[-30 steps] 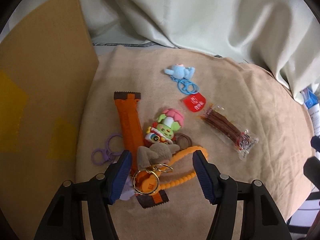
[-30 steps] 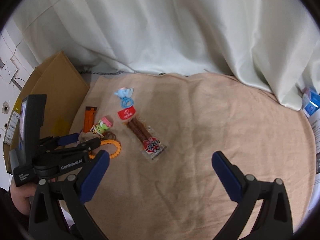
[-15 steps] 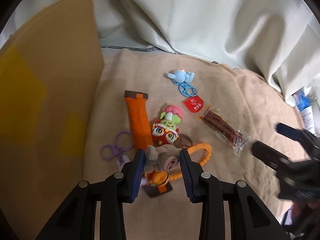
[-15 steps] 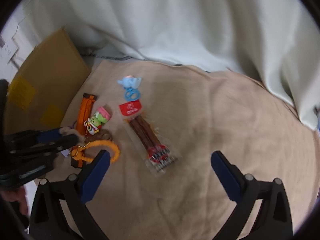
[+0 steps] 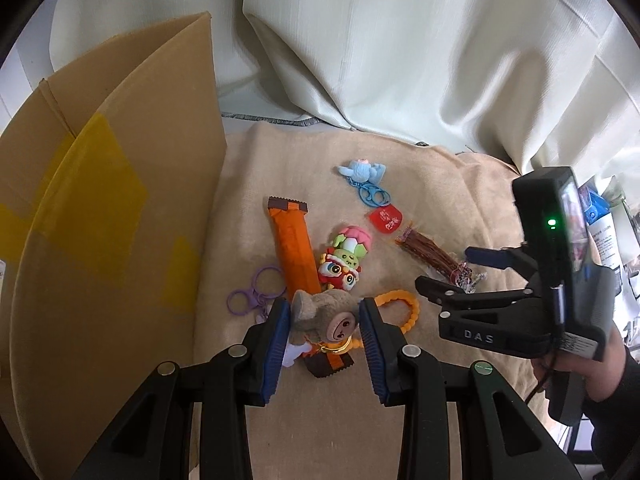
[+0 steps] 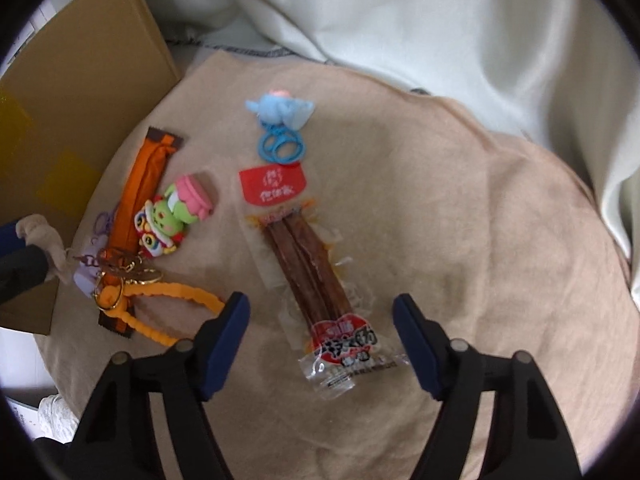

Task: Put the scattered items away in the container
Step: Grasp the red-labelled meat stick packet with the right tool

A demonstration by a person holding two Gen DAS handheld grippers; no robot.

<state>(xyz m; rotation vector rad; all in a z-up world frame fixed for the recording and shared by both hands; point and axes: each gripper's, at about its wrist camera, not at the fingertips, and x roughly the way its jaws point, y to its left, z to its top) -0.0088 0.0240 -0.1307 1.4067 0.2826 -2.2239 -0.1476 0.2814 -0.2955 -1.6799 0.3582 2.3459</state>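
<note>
My left gripper [image 5: 324, 320] clamps the brown plush keychain [image 5: 326, 316]; my right gripper [image 6: 322, 316] hangs spread wide over the snack-stick packet [image 6: 316, 276].

The plush sits between the left pads, its orange beaded loop [image 5: 400, 306] trailing onto the tan cloth [image 6: 480, 220]. I see the cardboard box [image 5: 100, 220] standing just left of the pile: orange wrapper [image 5: 294, 256], green-and-pink figure [image 5: 346, 256], purple rings [image 5: 252, 290], blue charm [image 6: 280, 110], red tag [image 6: 274, 188]. The packet lies flat between my right fingers, touching neither.
</note>
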